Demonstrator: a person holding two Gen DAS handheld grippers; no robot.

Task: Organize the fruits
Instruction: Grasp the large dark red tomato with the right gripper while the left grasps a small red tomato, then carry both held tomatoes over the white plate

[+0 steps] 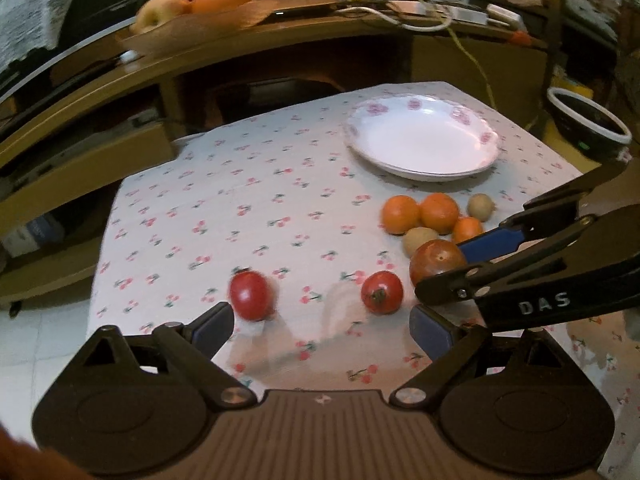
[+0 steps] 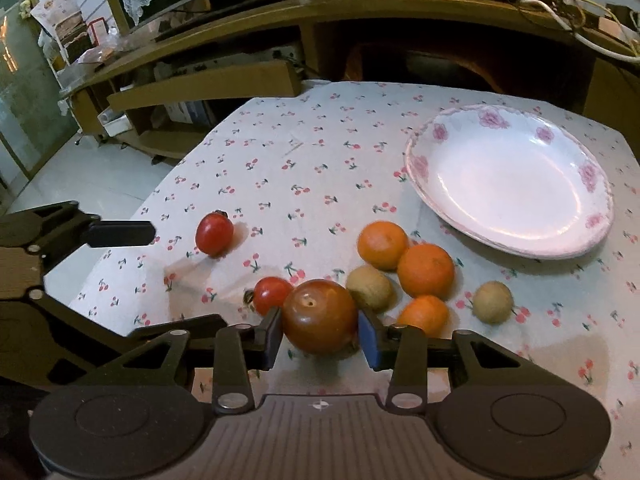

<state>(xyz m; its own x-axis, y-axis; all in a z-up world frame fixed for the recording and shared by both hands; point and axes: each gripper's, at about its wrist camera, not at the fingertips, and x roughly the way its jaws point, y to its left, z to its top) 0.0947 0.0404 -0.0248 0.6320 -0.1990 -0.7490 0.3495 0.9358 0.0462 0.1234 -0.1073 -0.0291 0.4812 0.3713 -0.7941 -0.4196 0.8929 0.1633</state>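
The right gripper (image 2: 320, 338) is clamping its jaws around the big brownish-red tomato (image 2: 320, 316) resting on the counter (image 2: 280, 160) beside the oranges, needing gentle pressure before lifting toward the empty plate (image 2: 420, 160), while the left gripper (image 1: 320, 326) is hanging released.

Left tongs (image 1: 322, 322), right tongs (image 2: 320, 342): black linkage arms, blue pads, silver rivets, ribbed grey base; "DAS" lettering.

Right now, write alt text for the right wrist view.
The right gripper closes around a large brownish-red tomato on a cherry-print tablecloth. Three oranges, two kiwis and two red tomatoes lie nearby, with an empty floral plate behind.
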